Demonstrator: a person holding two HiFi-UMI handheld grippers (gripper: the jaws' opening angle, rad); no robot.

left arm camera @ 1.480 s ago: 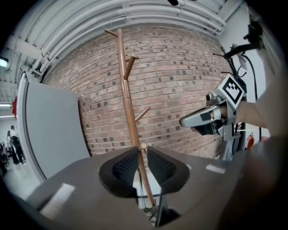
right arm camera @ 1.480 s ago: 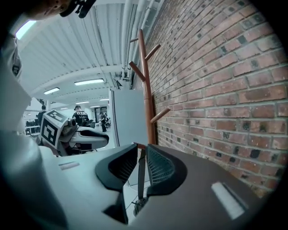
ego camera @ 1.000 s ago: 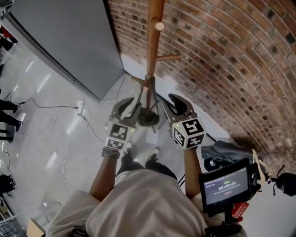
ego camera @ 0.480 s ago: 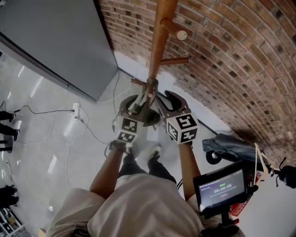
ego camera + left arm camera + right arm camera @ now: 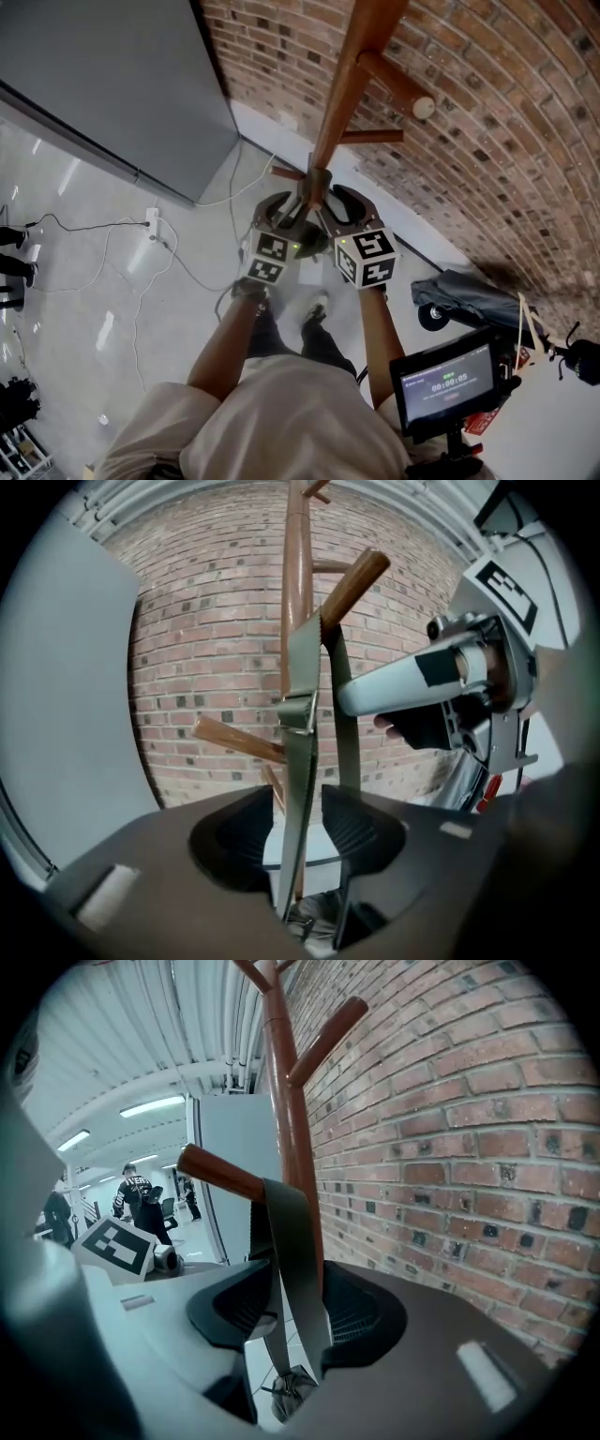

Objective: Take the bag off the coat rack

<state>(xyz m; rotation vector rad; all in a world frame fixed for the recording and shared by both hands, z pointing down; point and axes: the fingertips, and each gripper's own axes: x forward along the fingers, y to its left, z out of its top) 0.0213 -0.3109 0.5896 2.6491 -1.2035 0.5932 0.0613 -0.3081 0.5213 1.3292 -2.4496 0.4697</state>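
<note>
A wooden coat rack [image 5: 342, 103] stands against the brick wall. A dark bag [image 5: 305, 242] hangs low on it by olive-green straps. My left gripper [image 5: 279, 208] and right gripper [image 5: 339, 202] flank the pole just above the bag. In the left gripper view the buckled strap [image 5: 298, 761] runs up to a peg [image 5: 352, 583] between the wide jaws of the left gripper [image 5: 289, 832], untouched by the pads. In the right gripper view a strap [image 5: 295, 1260] hangs from a peg [image 5: 220, 1174] between the right gripper's [image 5: 295, 1312] opening jaws, close to the right pad.
A grey panel [image 5: 103, 84] meets the brick wall [image 5: 487, 122] behind the rack. A power strip with cables [image 5: 150, 223] lies on the floor at left. A dark bundle on wheels [image 5: 464, 295] sits at right, and a small monitor [image 5: 448, 384] is near my chest. People [image 5: 136, 1199] stand far off.
Both grippers have drawn closer together around the pole above the bag. Their jaws have spread wider. The head view has tilted, so the upper peg now shows further right.
</note>
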